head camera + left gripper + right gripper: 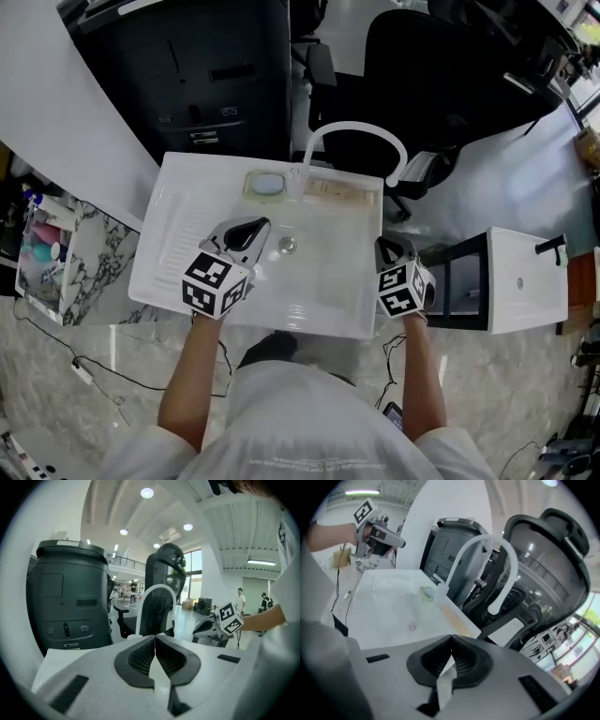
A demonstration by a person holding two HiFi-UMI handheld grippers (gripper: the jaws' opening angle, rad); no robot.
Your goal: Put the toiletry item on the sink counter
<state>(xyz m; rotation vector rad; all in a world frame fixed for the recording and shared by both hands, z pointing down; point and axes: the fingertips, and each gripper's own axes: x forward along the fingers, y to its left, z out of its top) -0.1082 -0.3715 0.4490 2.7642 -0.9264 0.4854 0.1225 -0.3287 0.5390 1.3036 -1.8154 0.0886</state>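
Overhead, I see both of my hand-held grippers raised above a white sink unit (178, 267), with its basin beneath them. The left gripper (255, 227) hangs over the basin's left half, close to the drain (288, 246). Its own view shows the two black ribbed pads pressed together along their length with nothing between them. The right gripper (387, 248) sits at the unit's right edge. Its own view likewise shows the pads closed on each other at the tips, holding nothing, with only pale basin visible through the slot lower down. The toiletry item (267, 185), a pale green rounded piece with a bluish centre, rests on the back ledge of the sink counter just left of the faucet base, well apart from both grippers. I cannot tell whether it is one piece or a bar lying in a dish. The white arched faucet (361, 133) rises from the middle of that ledge and curves over to the right. A flat tan strip (342, 190) lies along the ledge to the faucet's right; what it is I cannot make out. To the left of the sink unit a marble counter (94, 248) carries a clear bin (42, 251) of small bottles. Behind the sink stand a black cabinet (202, 80) and a black office chair (422, 56).
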